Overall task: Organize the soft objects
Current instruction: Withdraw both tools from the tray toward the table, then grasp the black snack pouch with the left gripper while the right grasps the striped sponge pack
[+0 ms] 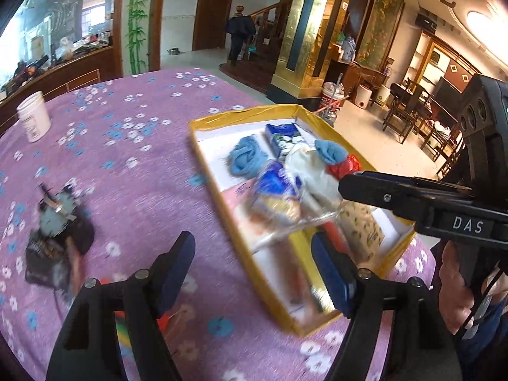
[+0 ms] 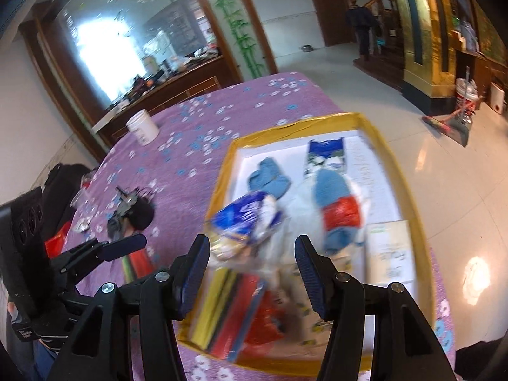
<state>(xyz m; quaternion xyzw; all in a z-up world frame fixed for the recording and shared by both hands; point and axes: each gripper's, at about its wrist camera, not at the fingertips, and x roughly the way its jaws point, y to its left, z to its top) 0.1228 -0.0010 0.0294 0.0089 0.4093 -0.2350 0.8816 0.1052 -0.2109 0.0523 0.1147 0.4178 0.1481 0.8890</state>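
Red broom [image 2: 451, 117], right wrist view only

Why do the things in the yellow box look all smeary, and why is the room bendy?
Left wrist view: the box and its packets are smeared by motion blur, and the fisheye lens bends the room. Right wrist view: same smear, a washed-out bright window, and glare on the floor.

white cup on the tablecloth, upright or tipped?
Upright. The white cup stands on its base on the purple tablecloth, rim up, left of the yellow box.
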